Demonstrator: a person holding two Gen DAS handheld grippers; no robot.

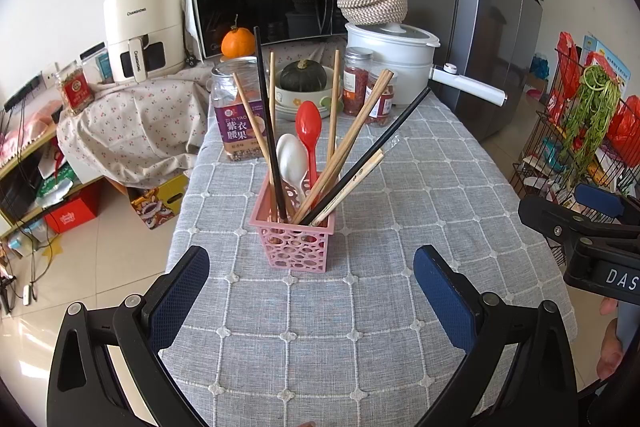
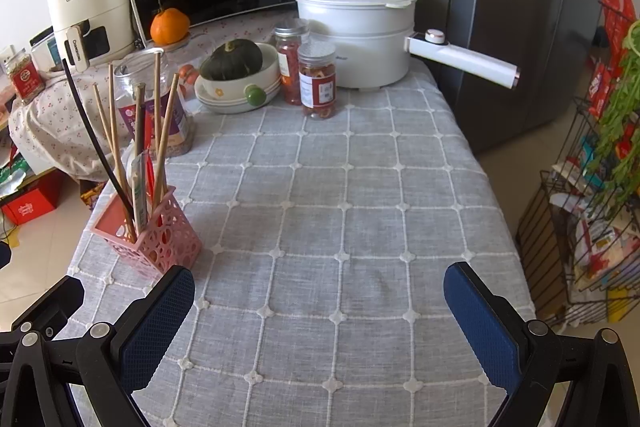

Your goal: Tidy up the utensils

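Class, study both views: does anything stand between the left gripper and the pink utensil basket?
Nothing visible does. Only bare grey tablecloth lies between the open left gripper and the pink utensil basket.

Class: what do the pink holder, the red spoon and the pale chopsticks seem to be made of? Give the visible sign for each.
Pink holder: likely moulded plastic, matt, with cut-out round holes.
Red spoon: probably plastic, glossy, with a bright highlight on the bowl.
Pale chopsticks: seemingly wood or bamboo, tan and dull, unlike the smooth black ones beside them.
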